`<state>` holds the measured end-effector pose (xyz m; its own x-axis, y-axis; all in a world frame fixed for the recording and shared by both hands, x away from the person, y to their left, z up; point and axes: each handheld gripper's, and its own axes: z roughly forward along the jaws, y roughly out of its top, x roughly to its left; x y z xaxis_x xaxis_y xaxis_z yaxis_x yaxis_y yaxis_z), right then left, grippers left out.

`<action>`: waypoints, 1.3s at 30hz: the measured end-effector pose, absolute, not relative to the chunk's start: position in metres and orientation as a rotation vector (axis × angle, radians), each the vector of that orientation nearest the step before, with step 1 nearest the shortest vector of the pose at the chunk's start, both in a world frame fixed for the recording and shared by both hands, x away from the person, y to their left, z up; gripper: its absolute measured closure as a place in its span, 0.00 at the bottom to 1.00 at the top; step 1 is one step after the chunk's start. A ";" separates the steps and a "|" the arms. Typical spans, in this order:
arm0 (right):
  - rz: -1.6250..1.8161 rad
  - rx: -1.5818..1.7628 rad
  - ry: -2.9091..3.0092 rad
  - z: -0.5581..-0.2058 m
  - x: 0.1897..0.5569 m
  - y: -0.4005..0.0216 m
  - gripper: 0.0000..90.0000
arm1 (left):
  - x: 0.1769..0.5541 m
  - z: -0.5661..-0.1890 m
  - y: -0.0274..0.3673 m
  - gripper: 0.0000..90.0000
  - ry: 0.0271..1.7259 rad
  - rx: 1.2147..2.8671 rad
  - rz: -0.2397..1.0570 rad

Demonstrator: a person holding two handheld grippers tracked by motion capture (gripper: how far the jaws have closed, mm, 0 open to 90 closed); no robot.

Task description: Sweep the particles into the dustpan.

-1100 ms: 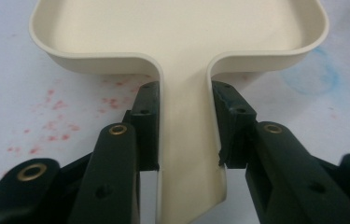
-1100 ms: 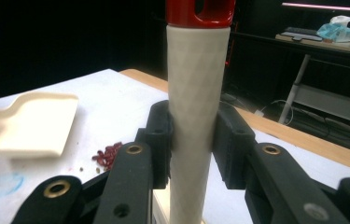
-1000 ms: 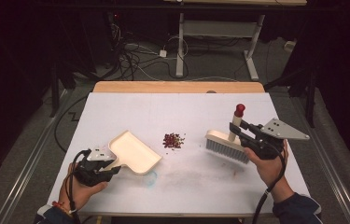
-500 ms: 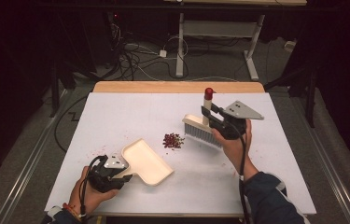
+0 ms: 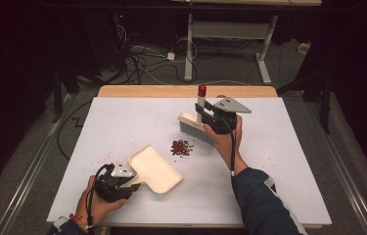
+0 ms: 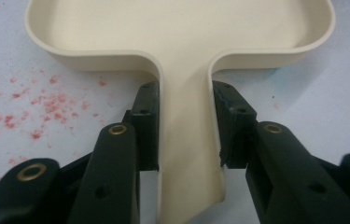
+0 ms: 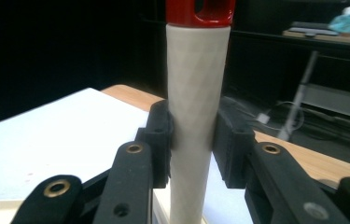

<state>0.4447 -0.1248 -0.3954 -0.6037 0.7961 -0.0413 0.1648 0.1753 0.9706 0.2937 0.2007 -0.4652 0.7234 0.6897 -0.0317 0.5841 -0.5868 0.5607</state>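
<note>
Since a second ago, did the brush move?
Yes. The brush, held in the right gripper, went left and toward the table's far edge, ending behind the red crumbs, which stayed put.

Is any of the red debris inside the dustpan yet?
No, the dustpan is bare inside; the red debris pile lies on the table beyond its open edge.

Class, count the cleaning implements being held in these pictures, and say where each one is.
2. The dustpan lies at the table's near left, gripped by the left tool. The brush stands beyond the red crumbs, in the right tool.
</note>
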 end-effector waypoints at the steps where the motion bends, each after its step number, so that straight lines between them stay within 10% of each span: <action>1: 1.459 0.891 1.906 -0.395 0.444 -0.123 0.78 | 0.294 -0.466 0.200 0.71 0.965 2.376 0.257; 39: 1.494 0.788 2.042 -0.395 0.377 -0.090 0.78 | 0.312 -0.472 0.163 0.71 1.063 2.397 0.260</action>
<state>0.3774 -0.0904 -0.3946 -0.7151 0.6973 -0.0487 0.1647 0.2358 0.9577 0.3121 0.1628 -0.4718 0.6765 0.7359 -0.0272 0.6400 -0.5694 0.5159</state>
